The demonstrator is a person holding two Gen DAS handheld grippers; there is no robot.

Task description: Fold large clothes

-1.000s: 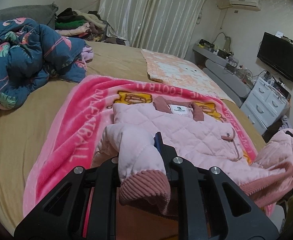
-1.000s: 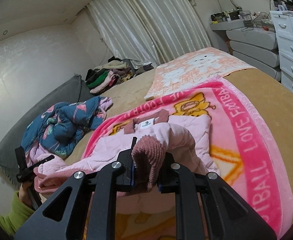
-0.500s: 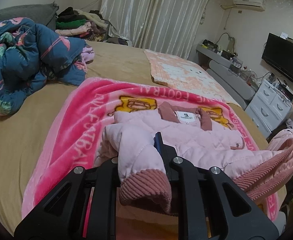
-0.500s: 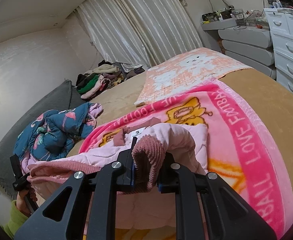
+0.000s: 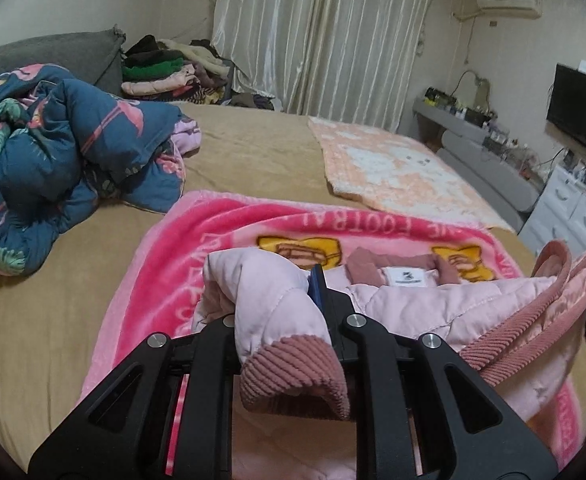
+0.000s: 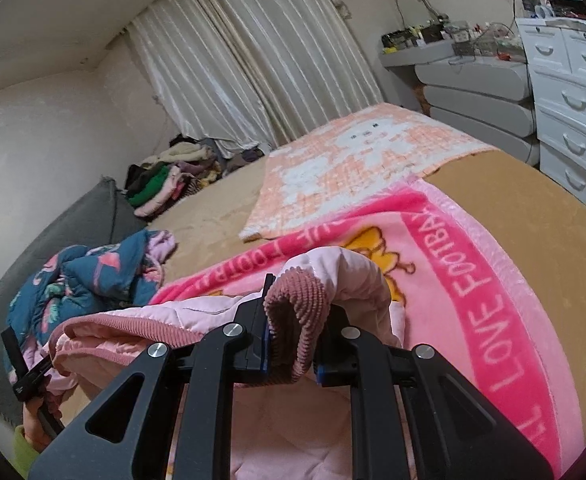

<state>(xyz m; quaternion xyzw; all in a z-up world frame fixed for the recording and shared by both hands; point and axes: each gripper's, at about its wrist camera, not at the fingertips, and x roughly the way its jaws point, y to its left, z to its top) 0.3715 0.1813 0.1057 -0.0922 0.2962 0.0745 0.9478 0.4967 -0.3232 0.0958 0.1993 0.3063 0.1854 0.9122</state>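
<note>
Wide bed (image 5: 253, 152) in a tan cover

On it: bright pink fleece blanket (image 5: 165, 280); peach-and-white blanket (image 5: 393, 168); crumpled navy flamingo-print quilt (image 5: 53, 152); pile of folded clothes (image 5: 161, 72) far back.

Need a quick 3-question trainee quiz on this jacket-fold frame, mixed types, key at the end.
1. True or false: both the left gripper and the right gripper are shut on the pink quilted jacket.
2. What lies directly under the jacket? A) the pink football blanket B) the blue flamingo quilt C) the peach towel
3. Fill in: each gripper pinches a ribbed ____ at the end of a sleeve.

Key: 1 true; 2 A; 3 cuff.
</note>
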